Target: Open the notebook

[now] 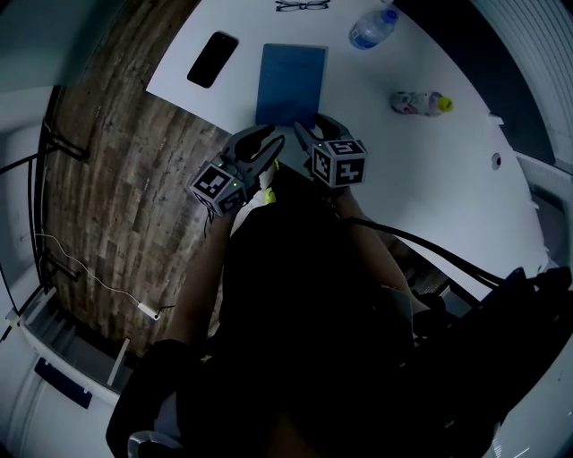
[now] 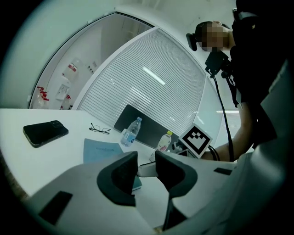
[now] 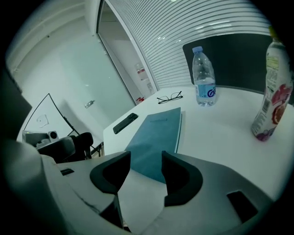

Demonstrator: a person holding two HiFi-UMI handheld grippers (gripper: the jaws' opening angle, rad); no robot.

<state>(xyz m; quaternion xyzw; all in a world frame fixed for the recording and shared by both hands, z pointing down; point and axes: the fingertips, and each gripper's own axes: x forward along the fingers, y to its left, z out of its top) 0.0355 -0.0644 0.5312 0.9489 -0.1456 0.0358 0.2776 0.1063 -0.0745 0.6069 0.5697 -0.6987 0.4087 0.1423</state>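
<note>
Closest under the head camera, dark clothing of the person [image 1: 304, 340], filling the lower frame. Just beyond, left gripper [image 1: 273, 148] and right gripper [image 1: 313, 127], side by side at the near short edge of the notebook [image 1: 291, 80]. From the left gripper view: jaws apart by a narrow gap, clamped on nothing, with only the right gripper's pale tip and a corner of the notebook showing through. From the right gripper view: jaws likewise spread, pads pressing on nothing, near edge of the notebook framed between them. Notebook itself blue, closed, flat on the white table [image 1: 430, 179], close to the table edge on the person's side. Left of the notebook, black phone [image 1: 213, 59], lying flat. Beyond the notebook's far edge, pair of glasses [image 1: 303, 5]. Beyond and to the right of the notebook, clear water bottle [image 1: 372, 27], upright. Farther right of the notebook and well apart from it, yellow-capped bottle [image 1: 419, 103], also upright. Left of the notebook, past the table edge, wood-plank floor [image 1: 116, 197].
</note>
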